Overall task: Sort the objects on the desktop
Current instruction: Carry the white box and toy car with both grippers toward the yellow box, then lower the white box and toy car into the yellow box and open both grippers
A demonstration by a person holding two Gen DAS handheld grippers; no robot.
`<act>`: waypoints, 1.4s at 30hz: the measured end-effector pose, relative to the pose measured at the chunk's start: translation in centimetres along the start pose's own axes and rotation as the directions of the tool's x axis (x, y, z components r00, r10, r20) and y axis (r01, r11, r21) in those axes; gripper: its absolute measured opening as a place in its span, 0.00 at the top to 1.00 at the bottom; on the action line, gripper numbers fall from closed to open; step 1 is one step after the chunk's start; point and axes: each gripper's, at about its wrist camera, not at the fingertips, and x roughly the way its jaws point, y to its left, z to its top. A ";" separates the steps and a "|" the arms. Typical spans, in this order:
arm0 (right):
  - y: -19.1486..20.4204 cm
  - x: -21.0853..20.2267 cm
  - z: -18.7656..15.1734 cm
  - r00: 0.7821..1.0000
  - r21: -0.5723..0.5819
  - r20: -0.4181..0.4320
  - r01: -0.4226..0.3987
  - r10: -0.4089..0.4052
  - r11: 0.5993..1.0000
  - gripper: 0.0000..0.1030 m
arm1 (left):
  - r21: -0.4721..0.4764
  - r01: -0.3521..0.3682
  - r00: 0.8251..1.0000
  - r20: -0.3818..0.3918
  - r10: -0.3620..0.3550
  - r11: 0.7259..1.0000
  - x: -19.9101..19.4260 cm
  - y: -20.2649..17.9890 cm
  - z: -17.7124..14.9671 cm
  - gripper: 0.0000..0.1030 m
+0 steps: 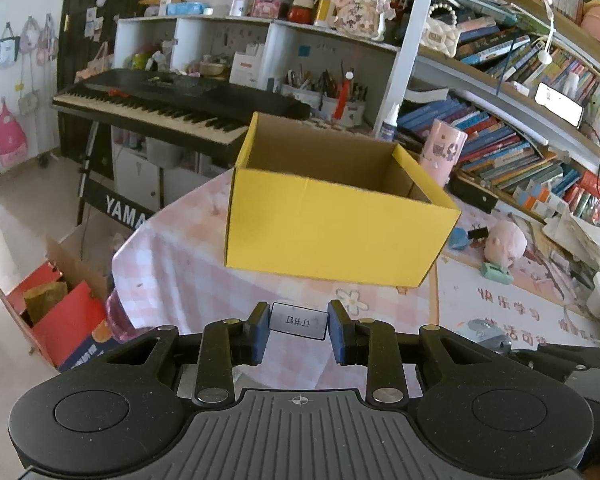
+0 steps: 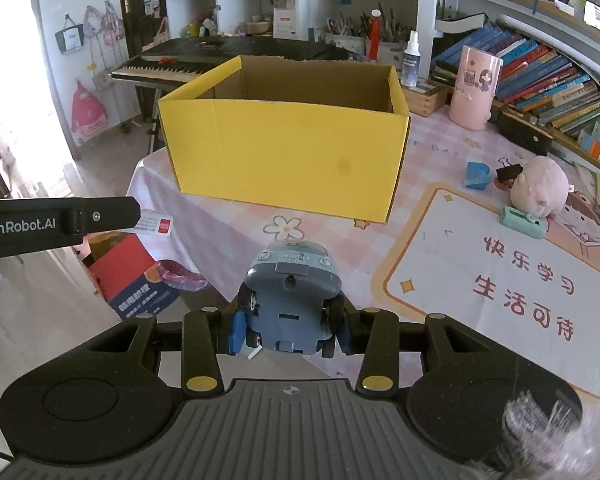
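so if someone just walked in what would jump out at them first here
The open yellow cardboard box in the middle of the pink checked table dominates both views. Next, the blue-grey toy car clamped in the right gripper, and the small white box held in the left gripper.

Black keyboard (image 1: pixel 172 104) behind table; bookshelf (image 2: pixel 548 76) at right; red carton (image 1: pixel 56 316) on floor.

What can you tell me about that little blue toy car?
The toy car looks like grey-blue plastic, rounded and cartoonish, with "VEHICLE" printed near its front. It is held underside-up toward the camera, nose pointing to the yellow box. Black wheels with pale hubs show at both sides. The right gripper fingers clamp it, above the table.
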 end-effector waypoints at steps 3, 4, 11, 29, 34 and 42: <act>0.0 0.1 0.5 1.000 -0.003 0.005 -0.001 0.001 1.000 0.62 | 0.002 0.001 1.000 0.029 -0.001 1.000 -0.1 0.0 0.7 0.72; 0.0 0.1 0.8 1.000 -0.001 0.010 -0.002 0.002 1.000 0.62 | 0.000 0.002 0.999 0.041 -0.002 1.000 -0.2 0.0 1.1 0.72; -1.3 -0.5 3.7 0.997 0.040 0.071 -0.006 0.003 0.999 0.62 | -0.024 0.018 0.992 0.129 -0.015 1.000 -0.1 0.0 4.2 0.72; -5.7 1.8 13.6 0.973 0.006 0.229 -0.045 0.043 0.999 0.62 | -0.046 -0.019 0.982 0.188 0.028 0.999 6.1 -1.6 10.0 0.72; -7.1 3.8 15.2 0.974 -0.029 0.218 -0.059 0.064 0.998 0.62 | -0.026 -0.045 0.984 0.171 0.049 0.999 8.5 -2.5 10.6 0.72; -8.3 7.1 16.9 0.979 -0.116 0.176 -0.080 0.100 0.990 0.62 | 0.006 -0.085 0.993 0.087 0.085 0.996 11.8 -3.7 10.4 0.72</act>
